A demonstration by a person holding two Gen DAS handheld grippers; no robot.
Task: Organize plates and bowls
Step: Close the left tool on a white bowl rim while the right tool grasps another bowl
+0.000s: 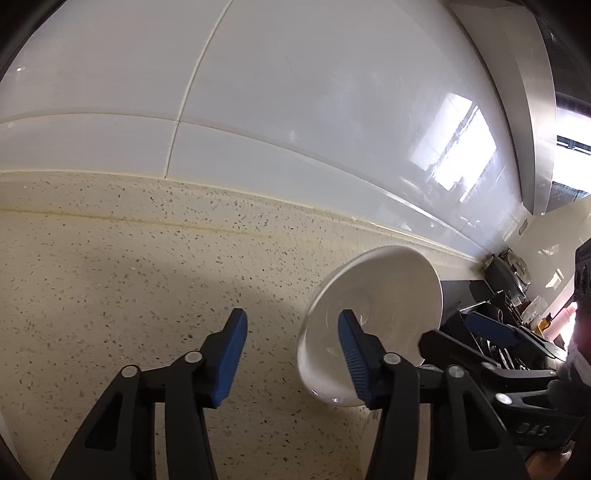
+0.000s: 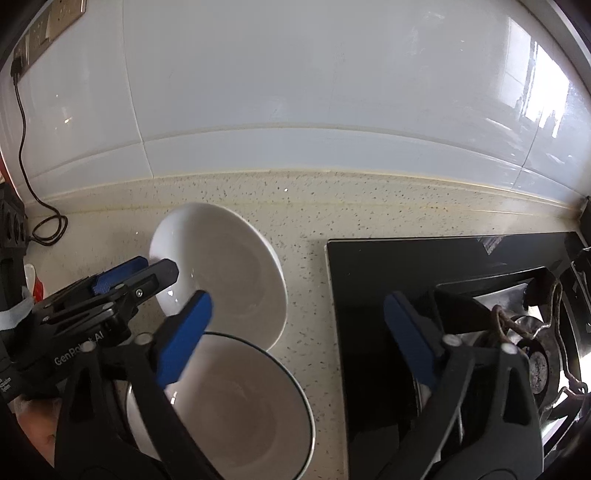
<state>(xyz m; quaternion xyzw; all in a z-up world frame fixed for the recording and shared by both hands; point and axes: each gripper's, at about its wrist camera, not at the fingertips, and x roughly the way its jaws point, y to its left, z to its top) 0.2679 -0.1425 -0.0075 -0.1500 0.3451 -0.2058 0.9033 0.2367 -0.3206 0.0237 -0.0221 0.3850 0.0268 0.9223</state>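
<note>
A plain white bowl (image 2: 229,273) stands tilted on the speckled counter (image 2: 314,206), its lower edge behind a black-rimmed white bowl (image 2: 243,410) that sits upright nearer to me. My left gripper (image 2: 159,266) reaches the tilted bowl from the left. In the left wrist view that bowl (image 1: 384,295) has my left gripper (image 1: 291,350) astride its rim: one finger lies over the inside and the other pad stands apart outside. My right gripper (image 2: 295,332) is wide open, its left finger over the two bowls and its right finger over the hob. Nothing is gripped.
A black glass hob (image 2: 406,280) with a burner (image 2: 535,354) fills the right side. A tiled wall (image 2: 295,92) backs the counter. A black cable (image 2: 48,229) hangs from a wall outlet (image 2: 55,18) at the left. A red and white item (image 2: 35,284) sits at the left edge.
</note>
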